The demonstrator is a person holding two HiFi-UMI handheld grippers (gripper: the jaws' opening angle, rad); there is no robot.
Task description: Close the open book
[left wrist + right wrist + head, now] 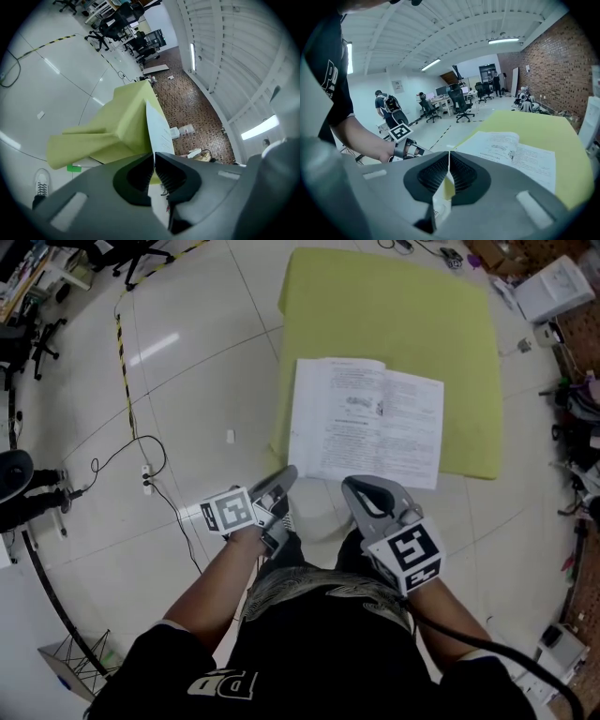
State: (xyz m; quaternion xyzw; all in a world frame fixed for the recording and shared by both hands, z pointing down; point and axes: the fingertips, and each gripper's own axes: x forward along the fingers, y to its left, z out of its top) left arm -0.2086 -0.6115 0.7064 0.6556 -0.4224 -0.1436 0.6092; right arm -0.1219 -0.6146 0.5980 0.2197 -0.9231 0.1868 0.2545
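Left tongs (285, 474) and right tongs (353, 487) pressed together; open book (366, 423) on yellow-green tablecloth (394, 306), tiled floor (187, 381)

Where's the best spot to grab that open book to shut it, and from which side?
Probably the left page's near corner, approached from the near left with the left hand-held gripper. The book lies flat open, spine running away from the person, and that corner sits at the table edge, where a jaw could slip under.

Bright overhead strip lights (506, 41); floor (159, 348) glare; fisheye-bent edges.
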